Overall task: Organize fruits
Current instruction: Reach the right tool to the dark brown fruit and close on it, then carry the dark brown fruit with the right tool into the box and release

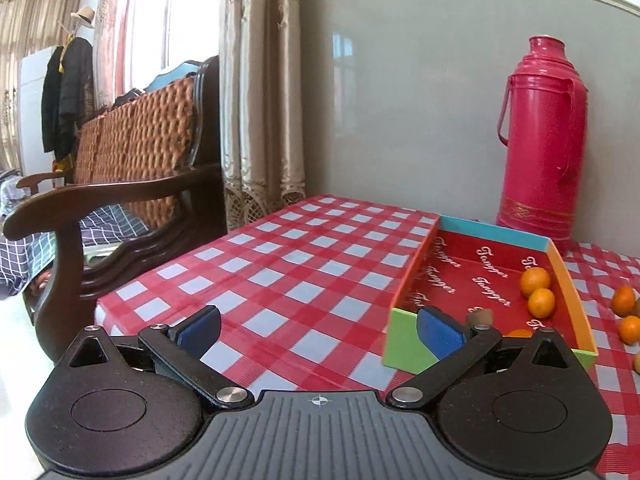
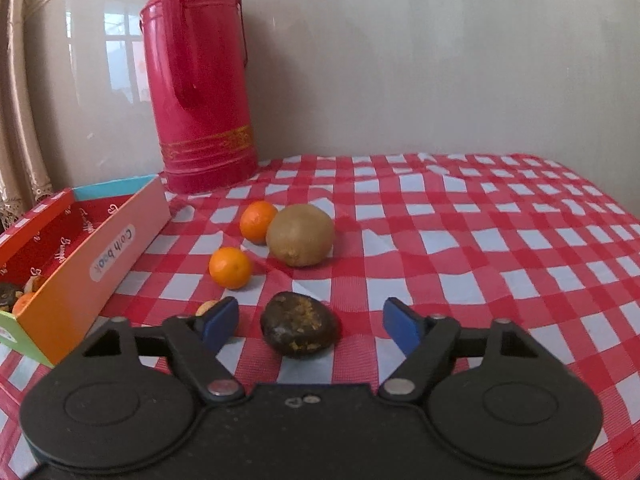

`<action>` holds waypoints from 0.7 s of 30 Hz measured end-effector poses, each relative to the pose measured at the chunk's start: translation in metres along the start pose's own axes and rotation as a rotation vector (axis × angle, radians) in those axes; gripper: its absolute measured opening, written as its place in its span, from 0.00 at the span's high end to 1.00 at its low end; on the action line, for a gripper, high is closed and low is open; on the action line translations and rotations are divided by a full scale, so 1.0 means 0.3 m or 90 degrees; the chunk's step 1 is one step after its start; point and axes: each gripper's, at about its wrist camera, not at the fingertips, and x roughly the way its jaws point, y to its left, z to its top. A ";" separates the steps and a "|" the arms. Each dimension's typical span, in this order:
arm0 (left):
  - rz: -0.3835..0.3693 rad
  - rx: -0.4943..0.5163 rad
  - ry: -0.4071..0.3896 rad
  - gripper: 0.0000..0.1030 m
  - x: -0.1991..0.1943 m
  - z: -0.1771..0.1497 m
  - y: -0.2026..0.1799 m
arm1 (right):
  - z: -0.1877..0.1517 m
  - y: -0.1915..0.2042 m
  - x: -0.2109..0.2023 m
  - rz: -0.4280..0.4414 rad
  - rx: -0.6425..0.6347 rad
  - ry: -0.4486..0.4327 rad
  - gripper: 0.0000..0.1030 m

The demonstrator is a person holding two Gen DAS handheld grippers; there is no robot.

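Observation:
A colourful cardboard box (image 1: 408,344) with a red inside holds two small oranges (image 1: 535,280) and a brown fruit (image 1: 480,316). My left gripper (image 1: 318,322) is open over the checked tablecloth with nothing between its fingers; its right finger stands in front of the box's near corner. In the right wrist view, a dark mottled fruit (image 2: 300,330) lies on the cloth between the fingers of my right gripper (image 2: 310,312), with a gap on both sides. Beyond it lie a brown kiwi (image 2: 300,235) and two oranges (image 2: 231,267), right of the box (image 2: 80,276).
A tall pink thermos (image 2: 200,80) stands against the wall behind the box. A small tan piece (image 2: 208,306) peeks out behind my right gripper's left finger. A wooden wicker-backed chair (image 1: 120,200) stands close to the table's left edge. Two more oranges (image 1: 624,300) lie right of the box.

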 end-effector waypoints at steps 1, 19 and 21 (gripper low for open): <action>0.002 0.001 0.000 0.00 0.001 -0.001 0.003 | 0.001 0.004 0.005 -0.001 -0.003 0.005 0.34; 0.020 -0.010 0.009 0.00 0.017 -0.002 0.060 | 0.000 0.020 0.055 -0.003 0.004 0.045 0.65; 0.023 -0.013 0.011 0.00 0.019 -0.002 0.066 | 0.001 0.017 0.052 -0.004 0.007 0.044 0.66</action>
